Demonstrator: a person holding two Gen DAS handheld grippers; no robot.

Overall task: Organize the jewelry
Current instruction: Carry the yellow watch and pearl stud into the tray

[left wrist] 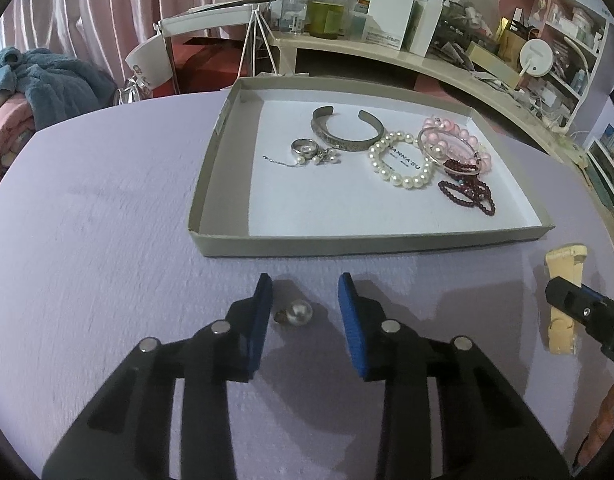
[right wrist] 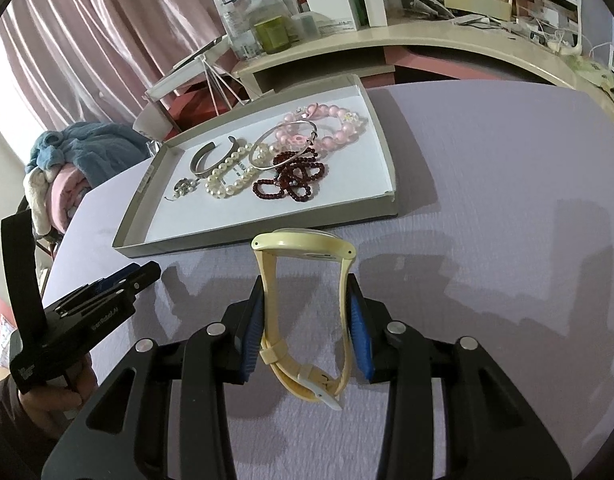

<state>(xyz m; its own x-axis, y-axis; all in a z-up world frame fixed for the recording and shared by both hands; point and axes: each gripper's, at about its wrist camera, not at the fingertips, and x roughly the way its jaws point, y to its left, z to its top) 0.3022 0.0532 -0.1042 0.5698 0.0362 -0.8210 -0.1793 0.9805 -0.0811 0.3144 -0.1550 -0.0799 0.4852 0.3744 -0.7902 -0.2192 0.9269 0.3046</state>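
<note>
A shallow grey tray (left wrist: 211,184) on the purple table holds a silver cuff (left wrist: 347,136), a white pearl bracelet (left wrist: 399,160), a pink bead bracelet (left wrist: 463,132), dark red beads (left wrist: 467,192) and a ring with small earrings (left wrist: 307,152). My left gripper (left wrist: 305,300) is open, its blue pads on either side of a pearl ring (left wrist: 295,314) lying on the table. My right gripper (right wrist: 307,316) is closed around the strap of a cream watch (right wrist: 303,280), which stands in front of the tray (right wrist: 267,236). The watch also shows in the left wrist view (left wrist: 563,300).
A cluttered shelf (left wrist: 387,52) with bottles and boxes runs behind the table. A white chair (left wrist: 187,32) and piled blankets (left wrist: 39,88) stand at the back left. The left gripper shows at the left of the right wrist view (right wrist: 99,300).
</note>
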